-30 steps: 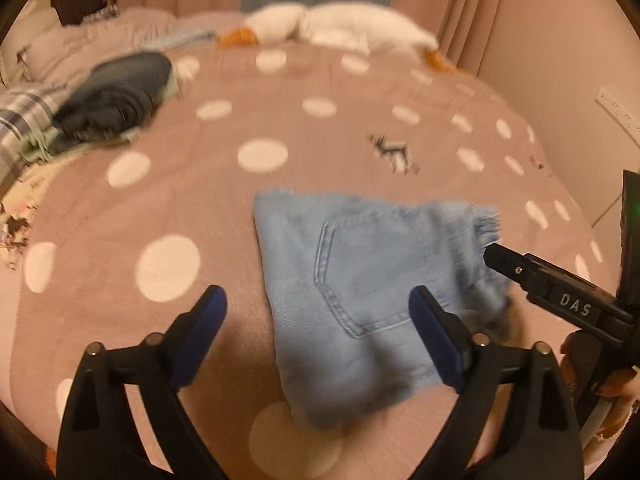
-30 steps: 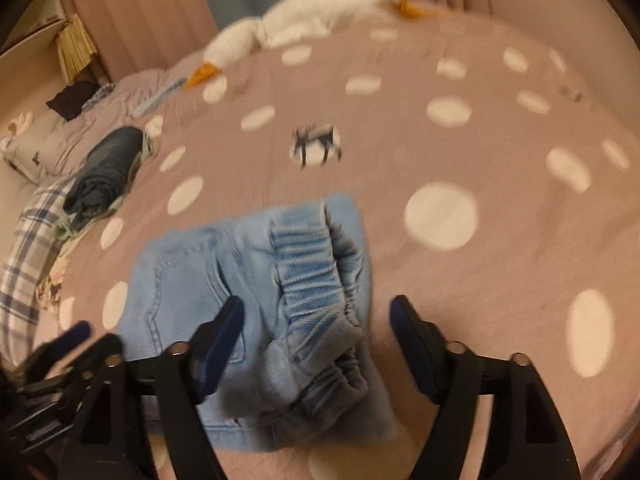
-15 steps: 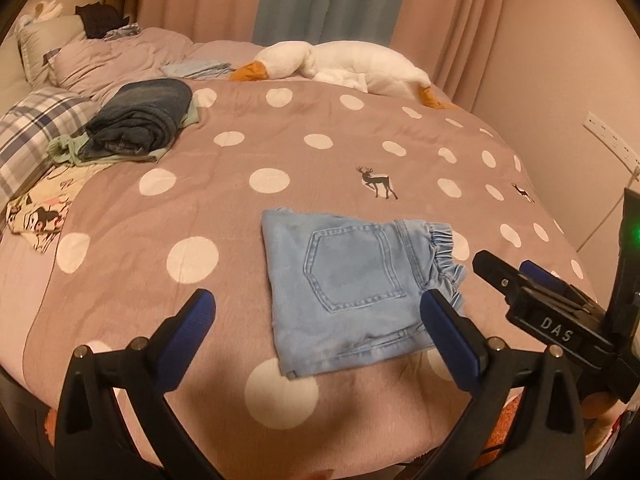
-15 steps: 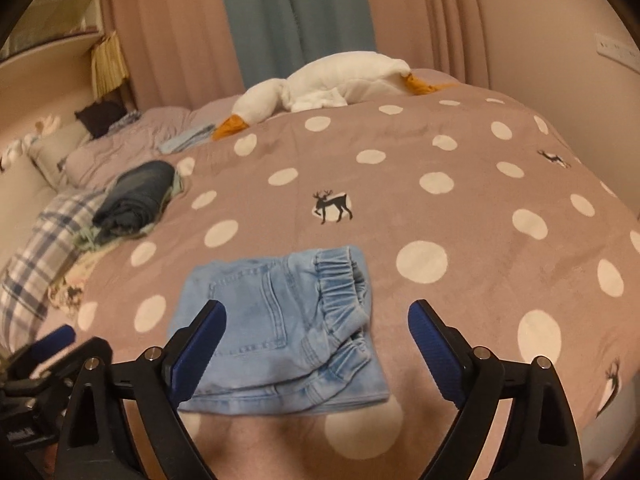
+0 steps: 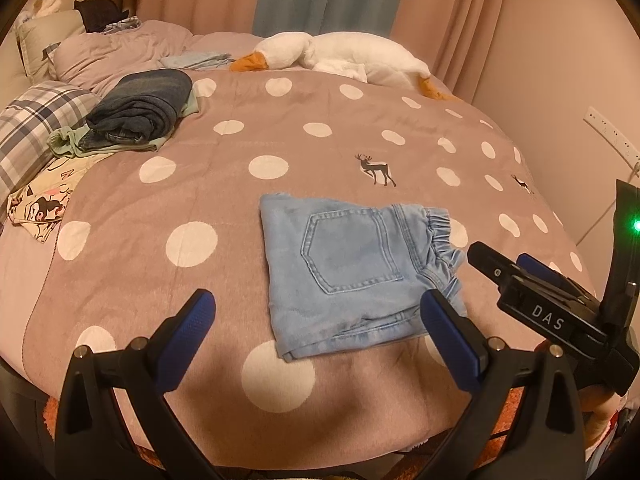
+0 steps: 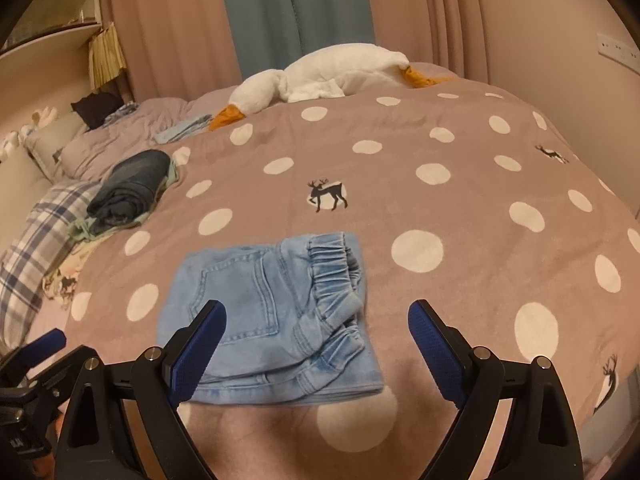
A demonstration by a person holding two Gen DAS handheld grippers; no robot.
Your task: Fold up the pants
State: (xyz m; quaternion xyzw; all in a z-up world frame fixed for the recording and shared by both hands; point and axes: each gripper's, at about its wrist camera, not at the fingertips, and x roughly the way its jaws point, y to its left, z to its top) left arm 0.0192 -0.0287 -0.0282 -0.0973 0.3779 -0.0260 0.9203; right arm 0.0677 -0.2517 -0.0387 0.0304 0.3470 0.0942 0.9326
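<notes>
Folded light-blue pants (image 5: 352,272) lie flat at frame centre on the dotted blanket (image 5: 224,200), apparently just beyond the wide-open, empty left gripper (image 5: 320,328) and right gripper (image 6: 316,336).

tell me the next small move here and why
Probably lift both grippers clear and leave it. The light blue pants already lie as a compact folded square on the dotted blanket, and the left gripper and right gripper hover open, holding nothing.
</notes>
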